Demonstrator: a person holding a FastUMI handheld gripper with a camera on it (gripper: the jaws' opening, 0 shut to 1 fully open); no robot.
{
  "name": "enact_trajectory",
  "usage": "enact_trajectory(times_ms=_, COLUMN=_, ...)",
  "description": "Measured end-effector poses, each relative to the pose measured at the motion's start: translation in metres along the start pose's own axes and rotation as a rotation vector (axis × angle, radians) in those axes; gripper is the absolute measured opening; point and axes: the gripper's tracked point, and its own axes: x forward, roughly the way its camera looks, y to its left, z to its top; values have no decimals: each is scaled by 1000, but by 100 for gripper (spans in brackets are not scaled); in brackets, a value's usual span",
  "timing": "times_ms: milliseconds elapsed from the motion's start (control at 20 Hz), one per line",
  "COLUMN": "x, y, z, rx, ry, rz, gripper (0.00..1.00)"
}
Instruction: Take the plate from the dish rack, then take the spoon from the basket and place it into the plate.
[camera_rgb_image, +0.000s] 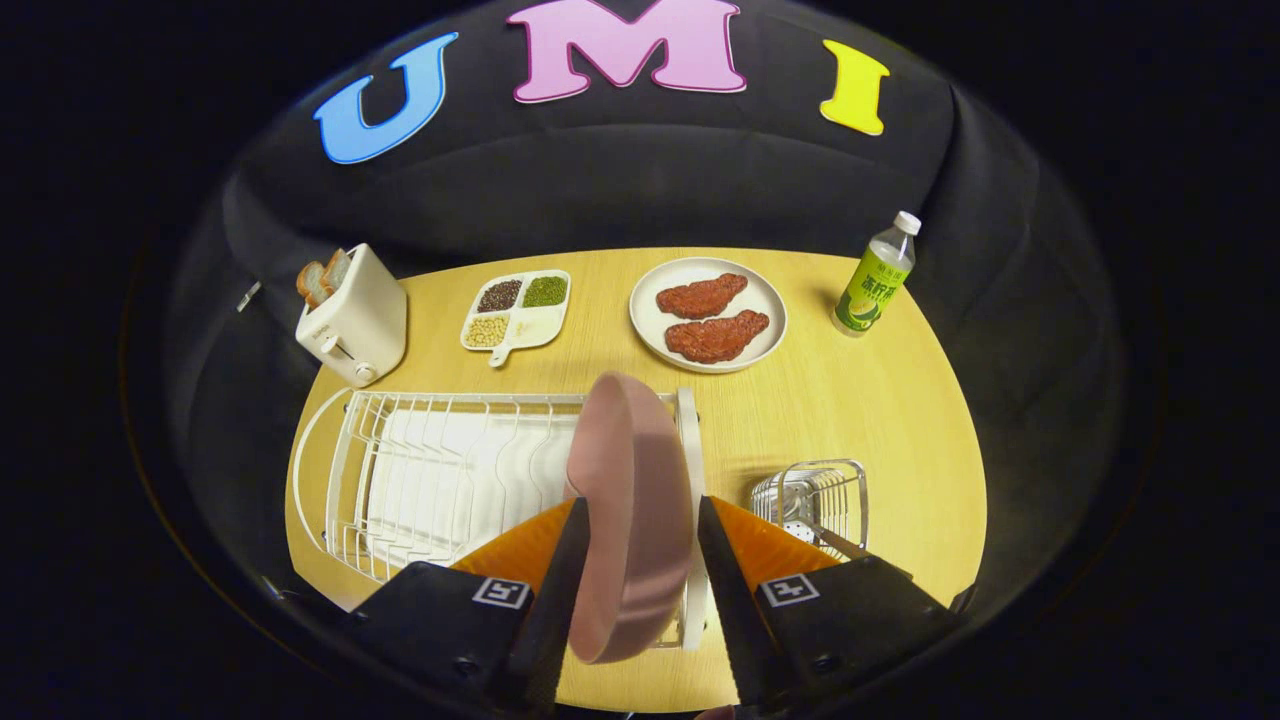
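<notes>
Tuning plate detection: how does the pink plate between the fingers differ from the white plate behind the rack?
The pink round plate stands on edge between the fingers of the gripper, at the white wire dish rack; the white round plate lies flat on the wooden table. The pink plate is empty; the white plate holds two red meat slices. Both are round and rimmed.

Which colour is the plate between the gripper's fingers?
Dusty pink plate, seen in the gripper view.

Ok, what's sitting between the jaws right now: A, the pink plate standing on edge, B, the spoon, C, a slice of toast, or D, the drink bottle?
A: the pink plate stands on edge between the jaws of the gripper, at the right end of the dish rack; from here it can't be told whether both fingers press on it.
</notes>
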Motion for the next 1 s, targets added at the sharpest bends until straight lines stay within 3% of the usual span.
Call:
enact_trajectory(times_ms=200, x=9, y=-14, z=-8, rx=-4, ry=40, rz=-85, gripper=36)
enact_trajectory(times_ms=250, x=5, y=-13, z=-8, rx=2, ry=47, rz=-93, gripper=33)
enact_trajectory(times_ms=500, x=-3, y=-14, z=7, rx=2, ry=22, rz=-147, gripper=31)
enact_trajectory(times_ms=800, x=-23, y=-13, z=37, rx=-168, ry=-49, rz=-266, gripper=30)
enact_trajectory(times_ms=900, x=-28, y=-12, z=38, rx=-156, ry=-66, rz=-245, gripper=30)
enact_trajectory(times_ms=1000, x=-39, y=-6, z=38, rx=-76, ry=-78, rz=-160, gripper=30)
